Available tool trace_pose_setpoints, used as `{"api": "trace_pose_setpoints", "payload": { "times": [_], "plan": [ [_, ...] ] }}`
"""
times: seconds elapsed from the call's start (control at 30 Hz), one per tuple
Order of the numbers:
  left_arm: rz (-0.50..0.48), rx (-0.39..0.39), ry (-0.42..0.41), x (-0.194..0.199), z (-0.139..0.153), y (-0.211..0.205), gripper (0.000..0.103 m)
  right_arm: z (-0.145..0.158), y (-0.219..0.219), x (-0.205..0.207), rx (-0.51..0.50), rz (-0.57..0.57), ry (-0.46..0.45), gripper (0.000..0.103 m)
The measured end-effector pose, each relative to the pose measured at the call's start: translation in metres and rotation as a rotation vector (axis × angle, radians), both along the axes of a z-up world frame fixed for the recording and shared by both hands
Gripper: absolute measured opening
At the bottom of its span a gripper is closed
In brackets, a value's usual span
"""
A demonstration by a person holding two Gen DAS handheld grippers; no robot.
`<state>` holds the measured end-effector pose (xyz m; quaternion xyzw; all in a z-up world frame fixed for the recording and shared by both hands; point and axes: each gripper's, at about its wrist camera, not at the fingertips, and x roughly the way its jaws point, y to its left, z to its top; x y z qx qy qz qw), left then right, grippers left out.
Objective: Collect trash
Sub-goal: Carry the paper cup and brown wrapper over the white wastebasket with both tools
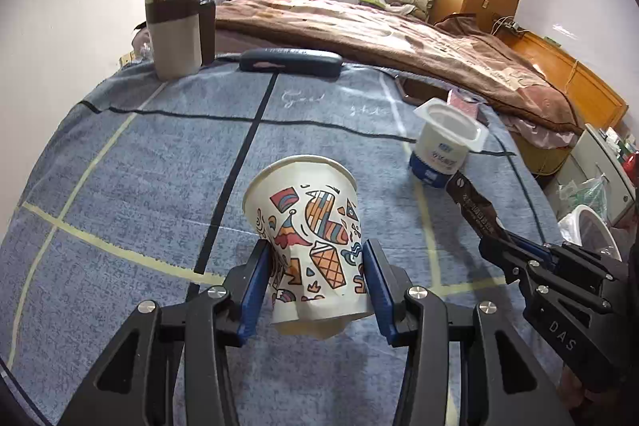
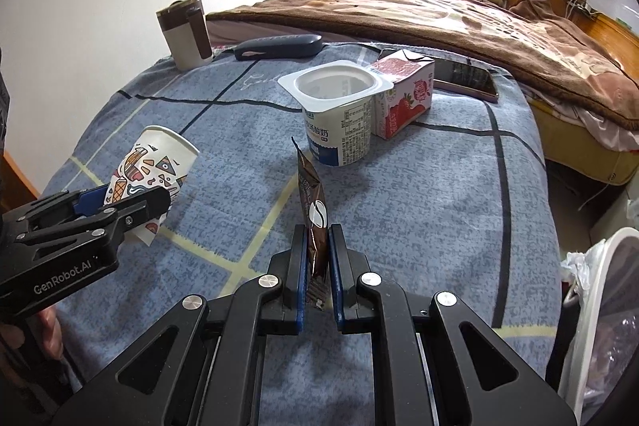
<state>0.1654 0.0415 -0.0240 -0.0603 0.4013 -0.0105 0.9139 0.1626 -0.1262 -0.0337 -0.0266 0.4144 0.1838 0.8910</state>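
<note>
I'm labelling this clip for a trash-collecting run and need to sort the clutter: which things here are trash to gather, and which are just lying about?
Trash to gather:
- paper cup, in the left gripper
- brown sachet, in the right gripper
- yogurt tub
- strawberry carton
- bin with bag, where it goes

Lying about:
- mug
- glasses case
- phone
- blanket

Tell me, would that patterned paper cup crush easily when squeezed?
Probably: the paper cup already looks dented where the left gripper jaws pinch it. It seems light, held tilted off the blue cloth. It looks empty, so spilling seems unlikely.
</note>
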Motion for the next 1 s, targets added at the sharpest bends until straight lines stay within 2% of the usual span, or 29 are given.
{"api": "trace_pose_setpoints", "payload": {
  "times": [0.13,0.4,1.0],
  "plan": [
    [-0.007,0.027,-0.033,-0.008,0.01,-0.006,0.049,0.005,-0.006,-0.008,0.018,-0.013,-0.014,0.012],
    [-0.056,0.02,-0.067,-0.018,0.024,-0.02,0.049,0.022,-0.023,-0.023,0.048,-0.054,-0.065,0.012],
    [-0.192,0.034,-0.153,-0.037,0.055,-0.08,0.049,0.046,-0.086,-0.054,0.073,-0.192,-0.151,0.012]
  ]
}}
